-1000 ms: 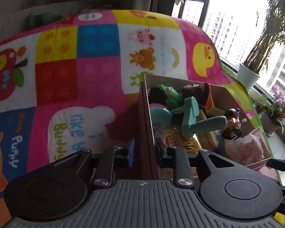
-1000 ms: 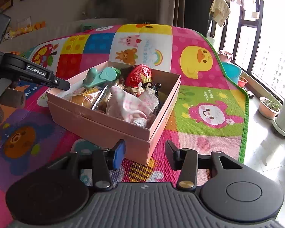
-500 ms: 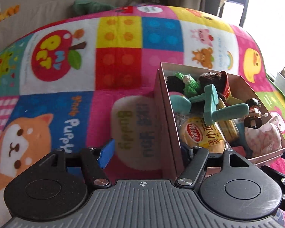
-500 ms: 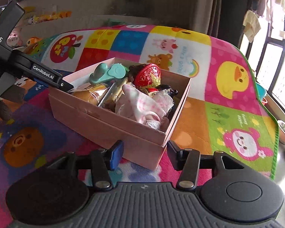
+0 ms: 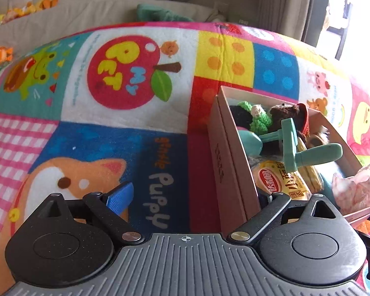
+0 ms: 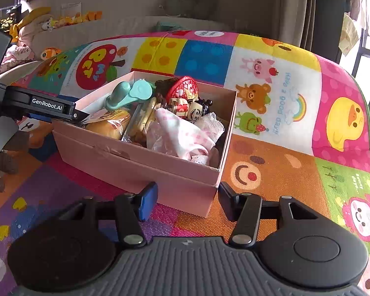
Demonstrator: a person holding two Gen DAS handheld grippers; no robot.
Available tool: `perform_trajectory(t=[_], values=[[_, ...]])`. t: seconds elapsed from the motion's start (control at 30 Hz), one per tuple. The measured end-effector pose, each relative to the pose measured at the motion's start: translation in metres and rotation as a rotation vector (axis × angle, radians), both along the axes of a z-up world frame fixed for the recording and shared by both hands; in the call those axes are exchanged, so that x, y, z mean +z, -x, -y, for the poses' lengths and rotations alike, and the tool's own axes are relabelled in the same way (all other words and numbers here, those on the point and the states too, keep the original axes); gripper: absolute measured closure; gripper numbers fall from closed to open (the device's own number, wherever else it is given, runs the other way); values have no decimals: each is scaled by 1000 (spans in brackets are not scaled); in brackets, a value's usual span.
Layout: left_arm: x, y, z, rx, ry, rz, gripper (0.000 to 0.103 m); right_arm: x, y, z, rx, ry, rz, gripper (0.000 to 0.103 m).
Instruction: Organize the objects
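Note:
A pink cardboard box [image 6: 135,157] sits on a colourful play mat [image 6: 283,148]. It holds a teal toy [image 6: 128,93], a red strawberry-shaped pouch [image 6: 182,88], a snack packet [image 6: 111,125], a small figure [image 6: 197,108] and a pink checked cloth [image 6: 182,135]. My left gripper [image 5: 197,197] is wide open, with the box's near wall [image 5: 224,170] between its fingers; it also shows in the right wrist view [image 6: 46,106] at the box's left edge. My right gripper [image 6: 187,199] is open just before the box's near corner, touching nothing.
A beige sofa [image 6: 111,27] with plush toys [image 6: 37,24] runs along the back. Curtains and a window [image 6: 367,64] stand at the right. The mat [image 5: 111,123] stretches wide to the left of the box.
My left gripper has opened wide and swung left, its fingers now spread across the box wall. My right gripper has opened a little and moved closer to the box corner.

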State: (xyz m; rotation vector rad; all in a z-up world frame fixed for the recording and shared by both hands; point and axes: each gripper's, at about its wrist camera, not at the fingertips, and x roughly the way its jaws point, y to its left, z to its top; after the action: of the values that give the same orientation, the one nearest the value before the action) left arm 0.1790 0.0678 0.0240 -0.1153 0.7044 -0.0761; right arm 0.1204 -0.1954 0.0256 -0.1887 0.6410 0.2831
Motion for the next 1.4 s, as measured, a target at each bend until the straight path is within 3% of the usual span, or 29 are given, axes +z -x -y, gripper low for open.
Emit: perform_trajectory(t=[0.07,0.13,0.3,0.4,0.5,0.6,0.7,0.83,1.4], values=[[3,9,1,-8,-3,24,9,-2,2,2,-37,-17,-22,41],[9,22,-1,2,8,61,9,-3,8,9,-88,-65,-46,25],[27,72,-7,14,33,123,11,-11,46,20,-200,-171,-101,23],[30,117,-2,0,21,120,11,-17,79,21,-242,-208,-119,17],[20,162,9,-29,31,110,11,-19,116,14,-219,-195,-99,6],[3,185,25,-33,19,67,11,-15,136,12,-205,-159,-68,0],[-12,186,41,-35,-22,16,11,-16,132,15,-238,-98,-89,0],[-21,186,62,-18,-134,31,11,-21,125,16,-255,-78,-127,0],[-22,187,69,4,-128,32,11,-28,111,10,-259,-88,-54,0]])
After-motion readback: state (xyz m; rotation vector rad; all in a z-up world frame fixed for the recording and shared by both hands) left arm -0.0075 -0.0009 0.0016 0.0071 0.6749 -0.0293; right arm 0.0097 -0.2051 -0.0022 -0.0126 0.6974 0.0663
